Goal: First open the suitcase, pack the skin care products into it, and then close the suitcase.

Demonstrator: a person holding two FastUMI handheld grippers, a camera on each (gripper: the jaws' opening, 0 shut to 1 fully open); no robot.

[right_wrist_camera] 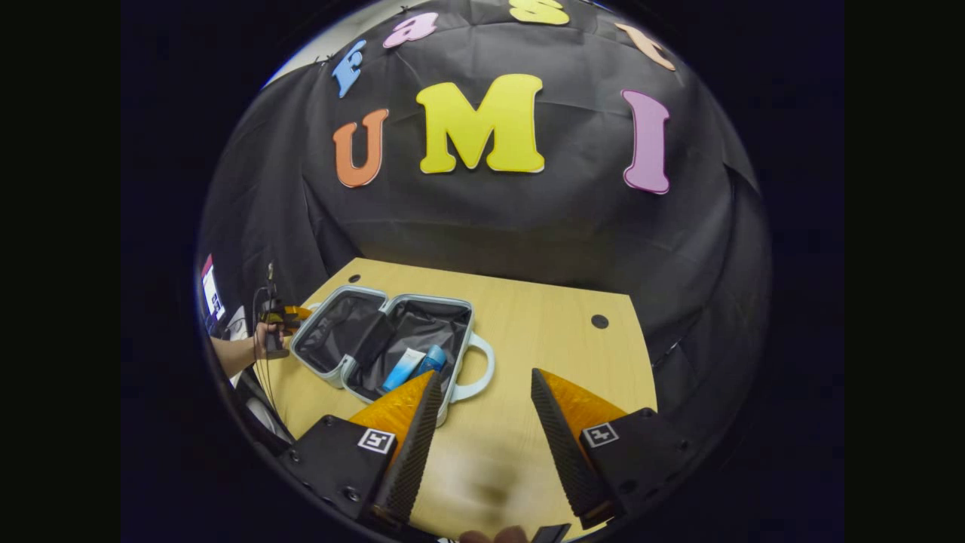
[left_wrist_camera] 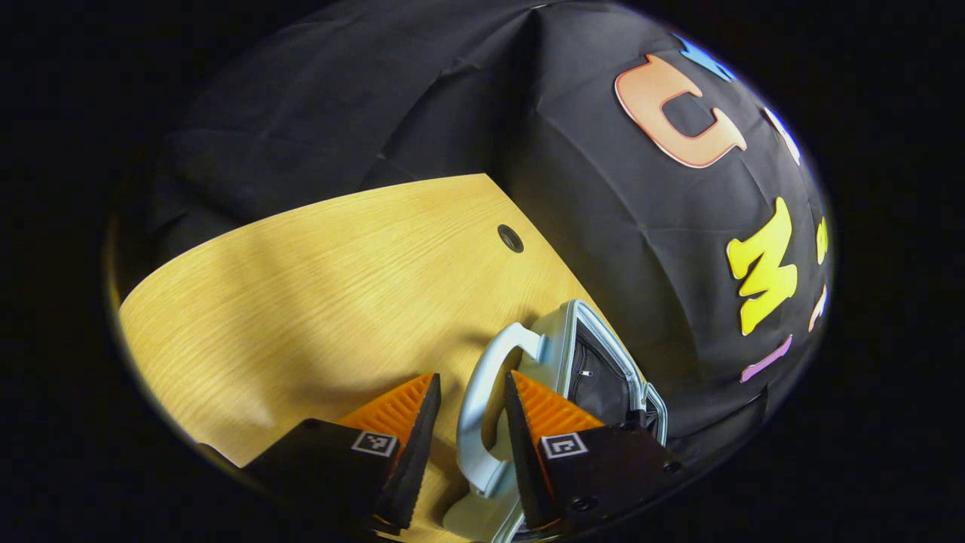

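Lighting is bright and even on the wooden table [right_wrist_camera: 528,332], dim on the surrounding black cloth. In the left gripper view, a broad soft shadow bands the table [left_wrist_camera: 317,286] left of the suitcase handle [left_wrist_camera: 482,400]. Fisheye distortion bends the table edges. Focus is sharp centrally, softer toward the rim.
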